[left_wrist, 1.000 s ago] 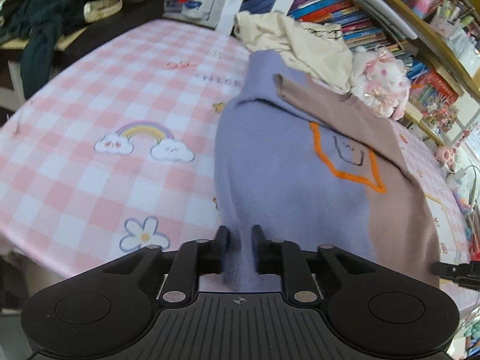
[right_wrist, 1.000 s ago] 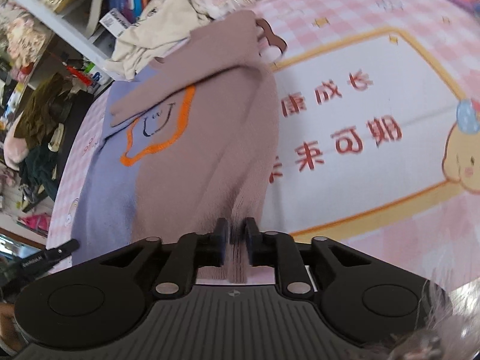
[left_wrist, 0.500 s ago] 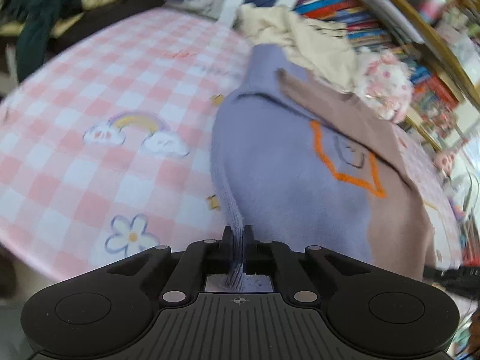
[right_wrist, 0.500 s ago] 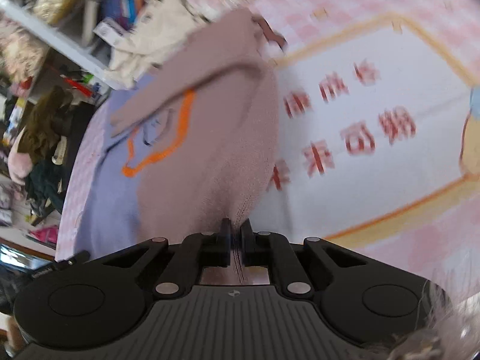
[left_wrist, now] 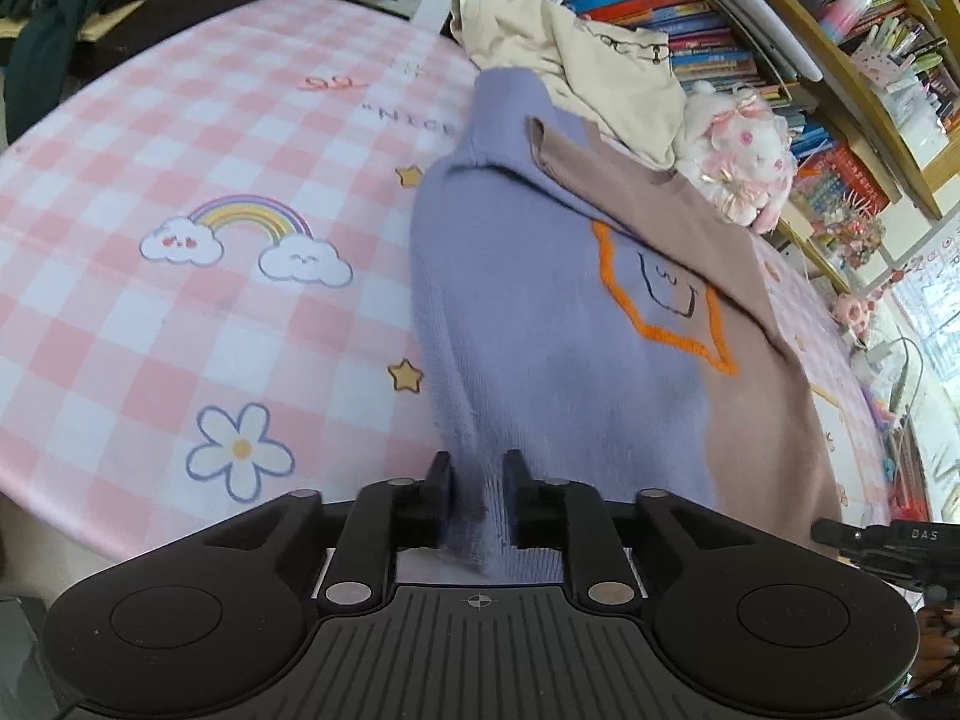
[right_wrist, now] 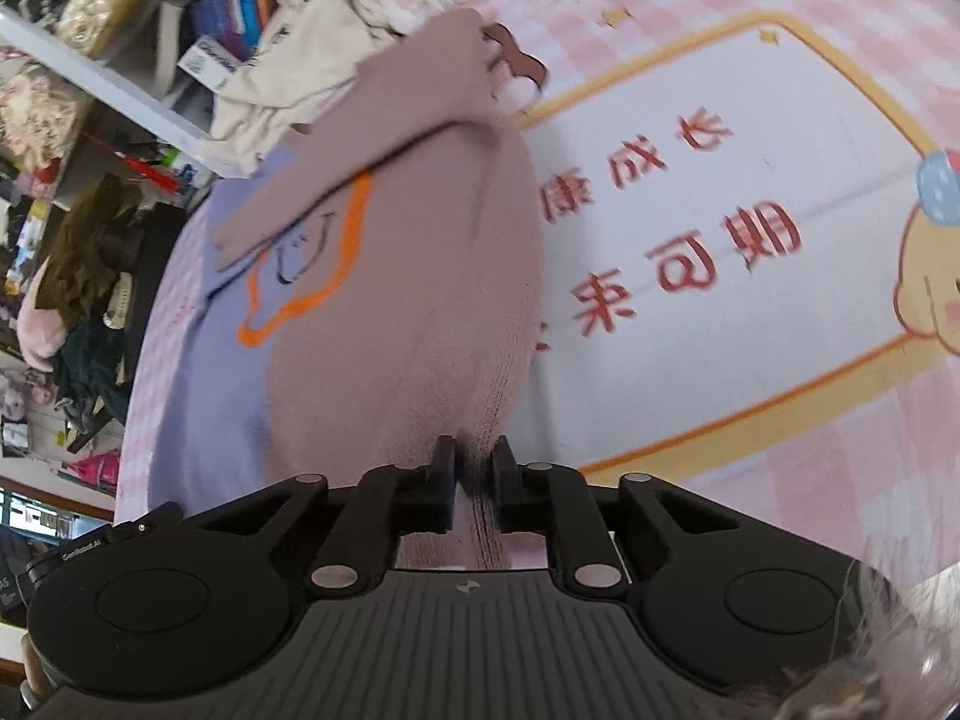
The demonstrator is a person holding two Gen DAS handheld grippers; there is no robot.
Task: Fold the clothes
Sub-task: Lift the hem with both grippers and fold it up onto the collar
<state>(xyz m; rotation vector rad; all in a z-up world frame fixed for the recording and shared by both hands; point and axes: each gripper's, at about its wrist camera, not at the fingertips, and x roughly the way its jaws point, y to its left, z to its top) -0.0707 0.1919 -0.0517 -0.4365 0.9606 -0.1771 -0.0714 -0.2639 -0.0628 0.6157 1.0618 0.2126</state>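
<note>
A sweater, lilac (left_wrist: 540, 330) on one half and brown (right_wrist: 408, 300) on the other, lies flat on the pink checked tablecloth (left_wrist: 180, 120). It has an orange star outline with a smiley (left_wrist: 660, 300), and a brown sleeve is folded across its chest. My left gripper (left_wrist: 477, 480) is at the lilac corner of the hem, jaws slightly parted, with the hem loose between them. At the brown corner of the hem is my right gripper (right_wrist: 474, 462), also slightly parted around the fabric.
A cream garment (left_wrist: 576, 54) and a white plush toy (left_wrist: 738, 162) lie just beyond the sweater's collar, in front of shelves of books (left_wrist: 690, 30). Dark clothes (left_wrist: 42, 30) are piled at the far left. A printed panel with red characters (right_wrist: 720, 240) lies right of the sweater.
Both grippers pinched tight on the hem half a second ago. Their jaws have since widened, and the hem now sits slack between the fingers.
</note>
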